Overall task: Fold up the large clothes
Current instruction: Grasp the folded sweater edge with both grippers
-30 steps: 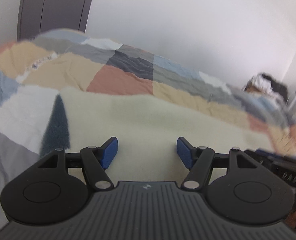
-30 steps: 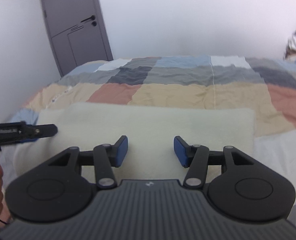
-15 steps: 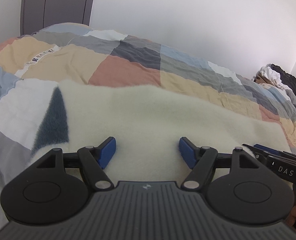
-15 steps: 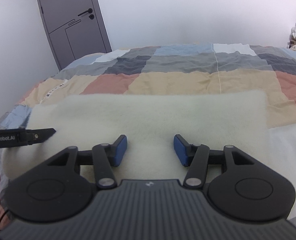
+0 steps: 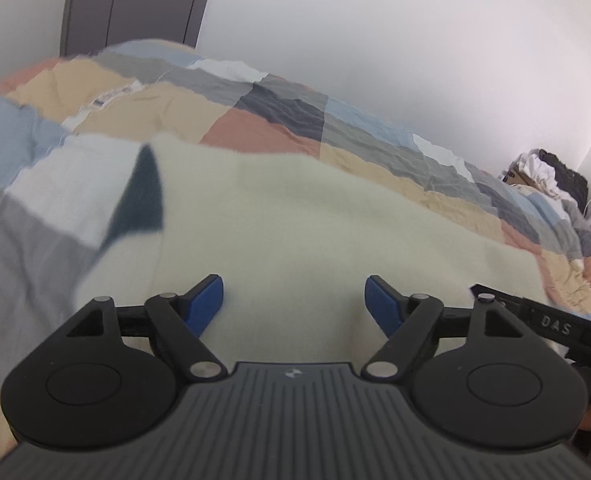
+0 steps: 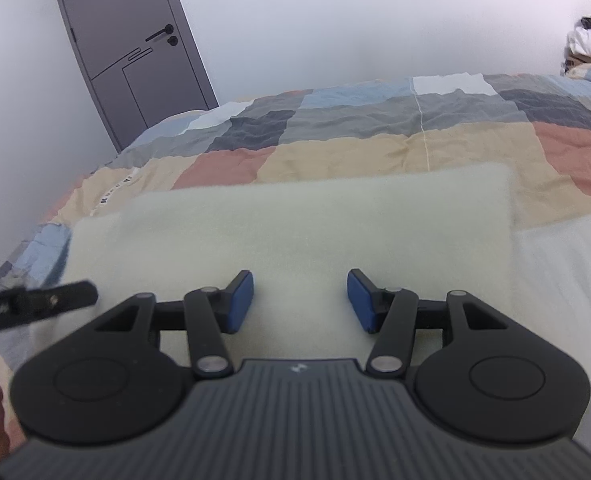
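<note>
The left tool [image 5: 293,300] hangs over the bed with its blue pads [image 5: 205,304] set wide apart and nothing between them, and the right tool [image 6: 300,300] does the same, its own blue pads [image 6: 241,300] spread and clamping nothing. Directly ahead of both, and running under their tips, lies the cream fleece garment [image 6: 295,232], spread flat as a broad rectangle on the patchwork bedspread [image 6: 375,120]. From the right tool the garment's far edge runs straight across ahead of the pads, its right edge falls away just beyond the right pad, and its left end reaches toward the other tool, whose black tip [image 6: 55,296] pokes in from the left at about pad height. From the left tool the same cream cloth [image 5: 315,220] fills the space ahead, and a dark blue triangular patch [image 5: 139,200] shows at its left margin, ahead and to the left of the left pad; whether it is part of the garment or something beneath it I cannot tell. The right tool's black side, lettered DAS [image 5: 555,326], sits just to the right. Farther ahead stands a grey door [image 6: 131,52] in a white wall [image 6: 375,20], and a heap of clothes [image 5: 547,172] sits far off to the right, past the bed.
</note>
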`<state>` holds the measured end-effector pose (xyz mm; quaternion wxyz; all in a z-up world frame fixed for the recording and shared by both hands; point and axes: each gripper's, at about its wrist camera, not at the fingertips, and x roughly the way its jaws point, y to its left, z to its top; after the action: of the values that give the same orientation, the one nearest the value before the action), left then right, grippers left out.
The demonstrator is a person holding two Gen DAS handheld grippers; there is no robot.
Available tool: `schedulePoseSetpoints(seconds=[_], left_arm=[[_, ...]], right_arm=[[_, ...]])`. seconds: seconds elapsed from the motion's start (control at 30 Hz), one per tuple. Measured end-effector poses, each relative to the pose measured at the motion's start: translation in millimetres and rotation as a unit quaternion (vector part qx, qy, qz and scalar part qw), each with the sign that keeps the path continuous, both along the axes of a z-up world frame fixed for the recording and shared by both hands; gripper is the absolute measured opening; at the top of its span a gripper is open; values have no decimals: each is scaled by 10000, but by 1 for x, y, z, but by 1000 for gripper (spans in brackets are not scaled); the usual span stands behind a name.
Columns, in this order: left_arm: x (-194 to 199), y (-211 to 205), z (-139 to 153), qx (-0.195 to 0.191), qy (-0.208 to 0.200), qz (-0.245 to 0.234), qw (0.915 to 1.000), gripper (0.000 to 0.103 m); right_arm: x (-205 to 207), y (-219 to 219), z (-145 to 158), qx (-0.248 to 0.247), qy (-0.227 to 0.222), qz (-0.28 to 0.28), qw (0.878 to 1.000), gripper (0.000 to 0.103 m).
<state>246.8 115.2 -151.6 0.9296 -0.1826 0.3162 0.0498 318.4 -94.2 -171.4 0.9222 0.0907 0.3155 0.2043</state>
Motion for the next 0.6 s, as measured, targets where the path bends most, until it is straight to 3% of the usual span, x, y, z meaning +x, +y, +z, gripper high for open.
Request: schedulePoseSetpoints(seconds=[0.17,0.23,0.3,0.37,0.43,0.47,0.5,0.6], left_arm=[[-29,6,-8,-1091,193,65,9938,83],[-36,12,-20,-1566,328,176,9870,83],[-38,23,-35,-2136,502,360,9750,84],[-39,37,-52,-2874,644,596,9538,84],[-41,51,-69,-3626,640,858,9258,84],[-44,57,-76,-3939,597,1015,9116,84],[-47,62,-83,-4195,551,1165,8985,84],[-55,73,-97,-4730,404,1521,8669,84]], right_arm=[[-27,-13,10,272,172,-59,9995,55],[-38,-20,11,532,329,-84,9980,55],[-45,-26,11,875,559,-76,9946,64],[-49,-31,5,1332,877,-67,9872,66],[-51,-33,-4,1772,1219,-43,9766,67],[-52,-33,-9,1954,1360,-17,9712,72],[-53,-32,-14,2114,1493,20,9659,80],[-49,-28,-27,2521,1834,69,9501,87]])
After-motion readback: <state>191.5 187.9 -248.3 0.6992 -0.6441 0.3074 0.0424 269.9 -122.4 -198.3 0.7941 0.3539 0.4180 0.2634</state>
